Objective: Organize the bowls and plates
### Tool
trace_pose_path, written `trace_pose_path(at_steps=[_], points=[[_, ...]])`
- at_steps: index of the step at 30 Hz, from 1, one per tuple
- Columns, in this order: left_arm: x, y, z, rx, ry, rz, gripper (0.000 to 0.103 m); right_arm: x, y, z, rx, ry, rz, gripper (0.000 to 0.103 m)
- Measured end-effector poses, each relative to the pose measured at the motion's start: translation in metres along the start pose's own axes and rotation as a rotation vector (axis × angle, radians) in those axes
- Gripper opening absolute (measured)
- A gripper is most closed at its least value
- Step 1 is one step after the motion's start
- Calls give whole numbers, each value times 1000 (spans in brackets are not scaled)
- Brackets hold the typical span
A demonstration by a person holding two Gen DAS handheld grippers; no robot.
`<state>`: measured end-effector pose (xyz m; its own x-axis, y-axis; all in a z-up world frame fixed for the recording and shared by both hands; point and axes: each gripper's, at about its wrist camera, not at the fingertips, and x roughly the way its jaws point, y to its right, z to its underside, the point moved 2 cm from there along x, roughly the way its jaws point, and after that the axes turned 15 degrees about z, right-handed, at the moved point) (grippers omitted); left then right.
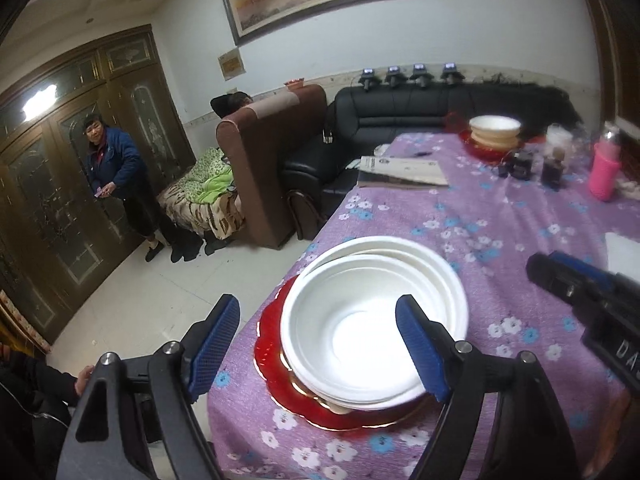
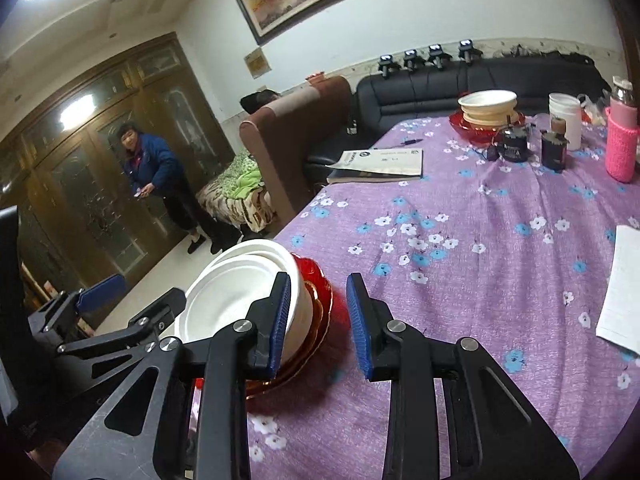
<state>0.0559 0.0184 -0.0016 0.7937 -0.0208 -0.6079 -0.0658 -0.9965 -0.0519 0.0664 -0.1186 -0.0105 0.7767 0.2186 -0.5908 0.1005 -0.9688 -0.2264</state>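
The left hand-held gripper point(image 1: 320, 348) stood spread wide, nothing pinched, its blue pads flanking a stack of white bowls point(image 1: 372, 320) on red plates point(image 1: 276, 376) at the bench point(image 1: 500, 240) edge. The right hand-held gripper point(image 2: 320, 320) was also spread and empty. At one o'clock, a second bowl stack point(image 2: 488, 108) sat far off.

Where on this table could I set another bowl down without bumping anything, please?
The widest bare stretch of purple tablecloth lies mid-table, bordered by the near white bowl stack on red plates, the booklet and the white paper at the right edge. The far end is crowded: a second bowl stack, dark jars, a pink bottle.
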Motion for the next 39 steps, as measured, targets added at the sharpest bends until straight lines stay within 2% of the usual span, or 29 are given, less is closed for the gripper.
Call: trace_pose_path(at_steps=[3, 11, 26, 39], points=[[-6, -5, 1, -51, 15, 29, 81, -8, 1, 4, -11, 14, -24, 29], [-4, -7, 5, -106, 8, 34, 81, -16, -9, 15, -51, 15, -81, 29], [-3, -11, 10, -115, 16, 58, 81, -17, -34, 24, -137, 17, -122, 29], [6, -18, 12, -148, -26, 41, 81, -17, -43, 24, -169, 22, -127, 29]])
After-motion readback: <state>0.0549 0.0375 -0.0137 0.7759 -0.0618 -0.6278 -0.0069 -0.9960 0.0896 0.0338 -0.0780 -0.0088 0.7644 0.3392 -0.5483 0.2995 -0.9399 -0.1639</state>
